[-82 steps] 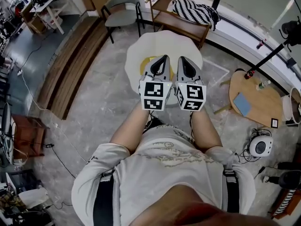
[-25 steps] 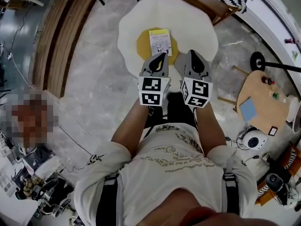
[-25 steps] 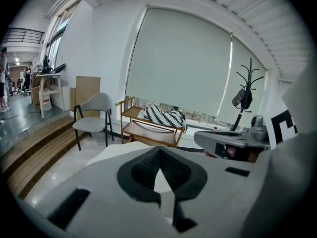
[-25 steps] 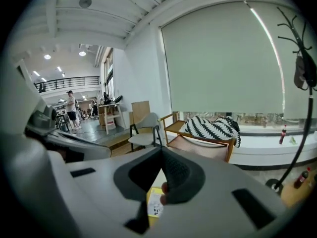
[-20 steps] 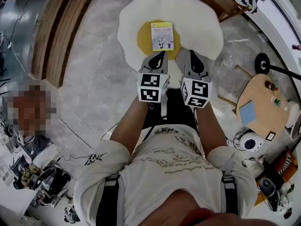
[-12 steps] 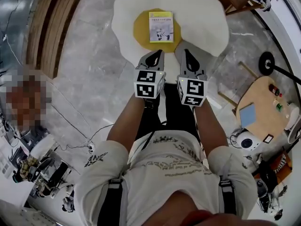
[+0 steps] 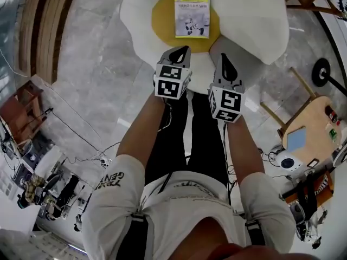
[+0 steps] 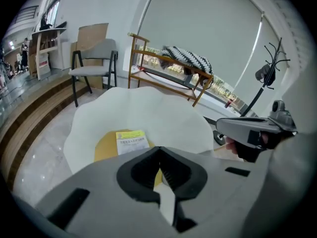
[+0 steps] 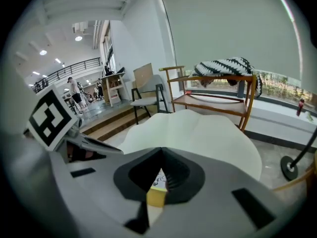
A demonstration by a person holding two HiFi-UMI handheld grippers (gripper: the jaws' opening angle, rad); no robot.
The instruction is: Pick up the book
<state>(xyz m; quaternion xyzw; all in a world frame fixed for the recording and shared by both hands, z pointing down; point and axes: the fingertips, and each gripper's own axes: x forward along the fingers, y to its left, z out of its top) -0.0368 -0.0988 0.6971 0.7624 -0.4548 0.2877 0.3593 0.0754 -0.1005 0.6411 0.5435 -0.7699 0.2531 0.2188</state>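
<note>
Left tongs (image 7: 183, 49): pressed together, empty
Right tongs (image 7: 222, 57): seemingly pressed together, empty
Book (image 7: 192, 15): flat on yellow mat (image 7: 162, 21), ahead of both tongs, untouched
Progress: nothing grasped; reaching, pinching and lifting all remain

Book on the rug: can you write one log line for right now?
book: flat on yellow middle of rug, untouched | left tool: shut, empty | right tool: shut, empty | pickup: not started
</note>
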